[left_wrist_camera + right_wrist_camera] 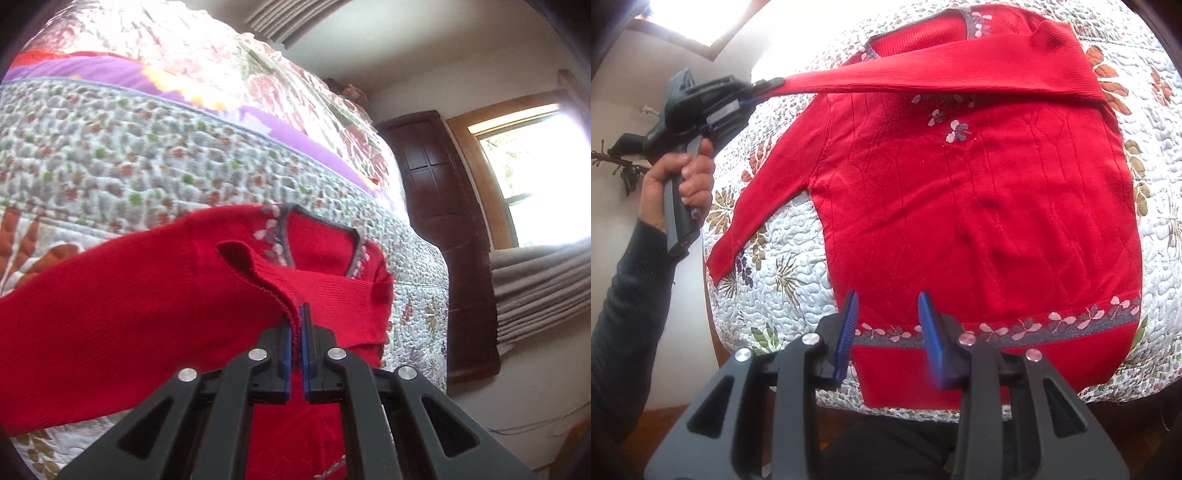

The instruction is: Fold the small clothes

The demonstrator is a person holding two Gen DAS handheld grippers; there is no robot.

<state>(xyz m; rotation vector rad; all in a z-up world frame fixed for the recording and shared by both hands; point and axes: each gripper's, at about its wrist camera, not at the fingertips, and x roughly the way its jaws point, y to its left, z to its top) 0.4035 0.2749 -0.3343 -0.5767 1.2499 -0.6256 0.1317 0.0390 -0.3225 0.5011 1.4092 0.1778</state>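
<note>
Right under the lens the left claw (298, 325) has its blue pads pinched on the cuff of the sleeve (923, 79), stretched taut across the chest of the red sweater (979, 221), which lies flat on the quilted bed (768, 280). Across to the right claw (888, 317): it gapes empty just above the hem. With nothing pinning the body, that pull could drag the whole sweater sideways, or the cuff could slip free.
</note>
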